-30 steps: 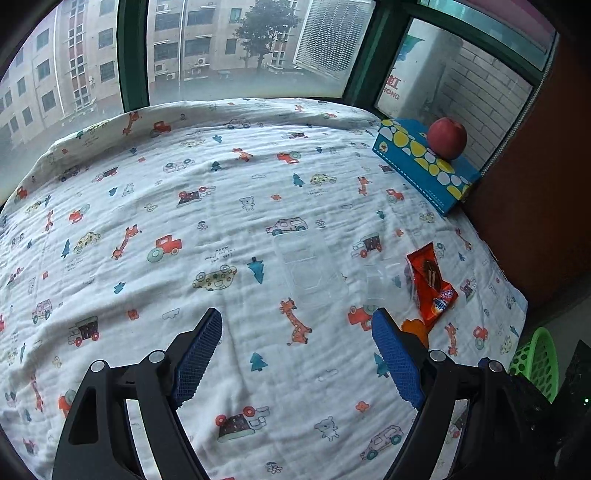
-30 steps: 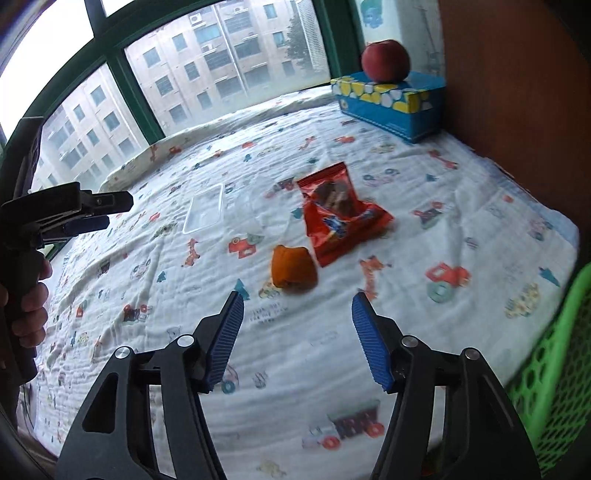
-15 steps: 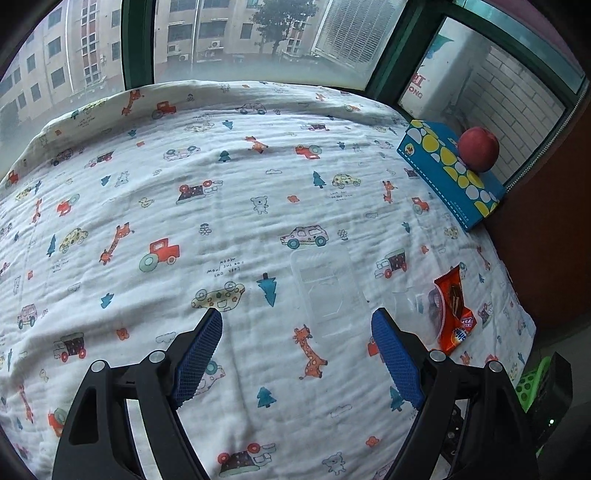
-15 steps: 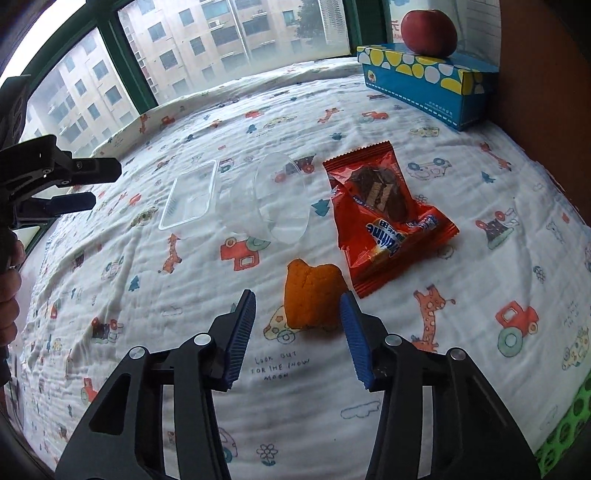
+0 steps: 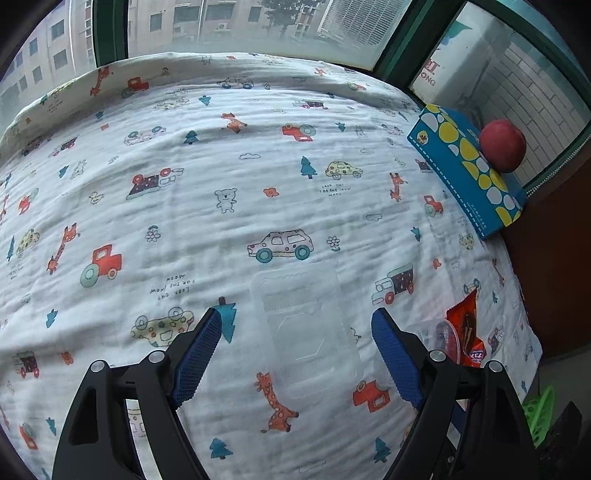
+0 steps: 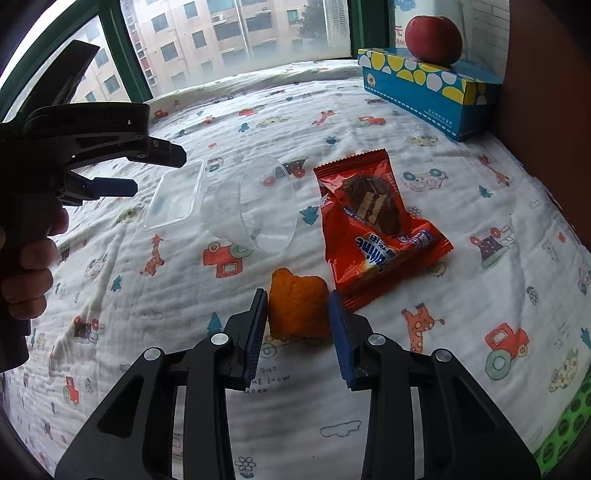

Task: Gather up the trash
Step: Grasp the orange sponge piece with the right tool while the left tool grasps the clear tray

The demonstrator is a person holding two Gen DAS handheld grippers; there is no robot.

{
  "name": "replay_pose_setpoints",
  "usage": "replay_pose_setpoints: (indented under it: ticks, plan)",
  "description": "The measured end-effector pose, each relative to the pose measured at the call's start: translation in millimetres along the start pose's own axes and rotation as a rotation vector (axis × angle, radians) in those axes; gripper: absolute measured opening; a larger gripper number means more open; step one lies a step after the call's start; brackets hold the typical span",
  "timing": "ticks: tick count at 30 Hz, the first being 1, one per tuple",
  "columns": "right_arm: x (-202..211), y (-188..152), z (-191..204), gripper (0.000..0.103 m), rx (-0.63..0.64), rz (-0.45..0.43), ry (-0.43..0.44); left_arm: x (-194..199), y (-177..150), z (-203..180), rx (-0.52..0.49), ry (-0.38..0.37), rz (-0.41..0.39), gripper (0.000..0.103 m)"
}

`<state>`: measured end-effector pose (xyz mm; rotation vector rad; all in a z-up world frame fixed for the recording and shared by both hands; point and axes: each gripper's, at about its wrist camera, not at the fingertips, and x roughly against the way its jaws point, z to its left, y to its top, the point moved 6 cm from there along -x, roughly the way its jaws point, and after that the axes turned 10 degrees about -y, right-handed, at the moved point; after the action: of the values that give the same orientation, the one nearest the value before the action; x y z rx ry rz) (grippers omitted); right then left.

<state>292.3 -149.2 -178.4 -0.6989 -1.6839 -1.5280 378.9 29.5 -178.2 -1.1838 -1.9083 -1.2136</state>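
Right gripper [image 6: 298, 325] is sitting low over the printed sheet [image 6: 369, 424]. Its jaws have just been closing and are now pinching the orange peel scrap [image 6: 297, 310], pads pressing both sides. The scrap is still lying on the sheet, not lifted.

Left gripper [image 5: 295, 354] is hanging over the clear plastic tray [image 5: 306, 328], jaws spread wide with the tray lying between them. The pads are not touching it, so there is no grip yet. The right wrist view is also showing that gripper [image 6: 147, 170] from the side above the tray's [image 6: 175, 195] near end, with the person's hand [image 6: 29, 266] wrapped on the handle.

Trash on the sheet, 4 pieces visible:
- peel scrap: being gripped, not picked up
- clear tray: lined up, not gripped
- clear plastic cup [image 6: 264, 214]: tipped on its side between tray and wrapper, untouched
- orange snack wrapper [image 6: 373, 229]: flat, just beside the peel, untouched

The green basket [image 6: 561, 439] is showing at the lower right edge of the sheet and is probably the bin. Its inside is not visible, so its contents cannot be told.

The blue tissue box [image 6: 424, 88] with the red apple [image 6: 434, 33] on top is sitting at the far corner by the window; probably not trash.

Judgement: early stage. Nothing is visibly collected, 1 pick is in progress, 3 are left.
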Motion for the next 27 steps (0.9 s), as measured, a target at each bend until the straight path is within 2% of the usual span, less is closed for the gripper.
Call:
replay_pose_setpoints:
  ticks: [3,6,12,17,19,27]
  plan:
    - [-1.0,0.1,0.3,0.035,-0.004,-0.001,-0.003,-10.8,0.7,0.5,-0.002,0.016,0.015,0.08]
    - [-2.2,-0.7,-0.8,0.041,-0.008,0.004,-0.013,-19.8,1.3,4.1,0.016,0.019,0.024,0.08]
    - [-5.7,-2.8,-2.5,0.043,-0.024,0.002,0.012,-32.8,0.9,12.6,0.04,0.031,0.04,0.08]
    - [-6.8,-1.7,1.0,0.043,-0.004,0.0,-0.01,-32.3,1.2,14.5,0.043,0.03,0.034,0.07]
    - [-5.8,-2.7,2.0,0.041,-0.006,-0.004,-0.008,-32.2,2.1,14.1,0.048,0.02,0.031,0.06]
    - [18.3,-5.8,6.1,0.036,-0.015,-0.044,0.034,-16.5,-4.2,18.2,0.051,0.009,0.013,0.058]
